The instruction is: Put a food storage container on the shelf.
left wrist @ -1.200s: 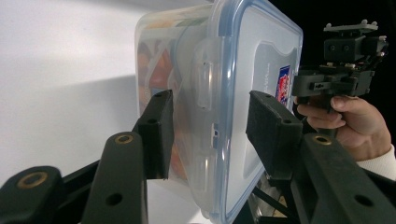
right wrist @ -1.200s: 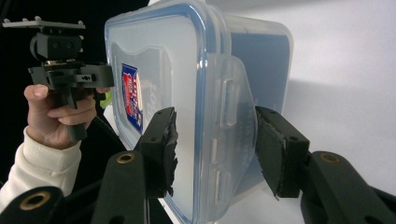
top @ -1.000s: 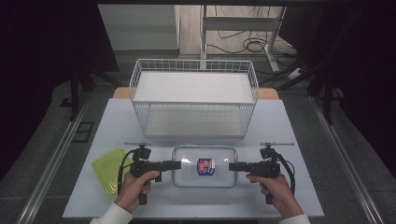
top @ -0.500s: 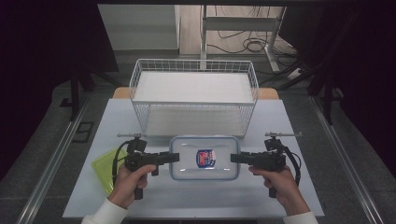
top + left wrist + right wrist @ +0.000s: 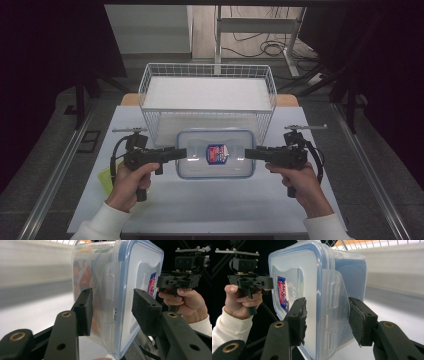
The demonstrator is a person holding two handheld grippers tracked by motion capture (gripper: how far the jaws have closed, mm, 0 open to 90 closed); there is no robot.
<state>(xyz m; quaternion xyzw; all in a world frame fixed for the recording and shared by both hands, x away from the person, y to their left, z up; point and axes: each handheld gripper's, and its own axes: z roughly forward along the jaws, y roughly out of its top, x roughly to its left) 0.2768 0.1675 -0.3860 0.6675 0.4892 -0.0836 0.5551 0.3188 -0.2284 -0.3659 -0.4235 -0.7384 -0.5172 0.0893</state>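
A clear plastic container with a blue-rimmed lid and a red-and-blue label hangs above the table in front of the basket. My left gripper is shut on its left end and my right gripper on its right end. In the left gripper view the pads of my left gripper clamp the container across lid and base, beside the side clip. The right gripper view shows my right gripper pressing the container the same way. Coloured contents show dimly through the wall.
A white wire basket stands just behind the container at the table's far side. A yellow-green flat item lies at the left by my left hand. The pale table stretches below and in front.
Both grippers have risen together with the container held between them. It has come off the table and now hangs closer to the basket's front.
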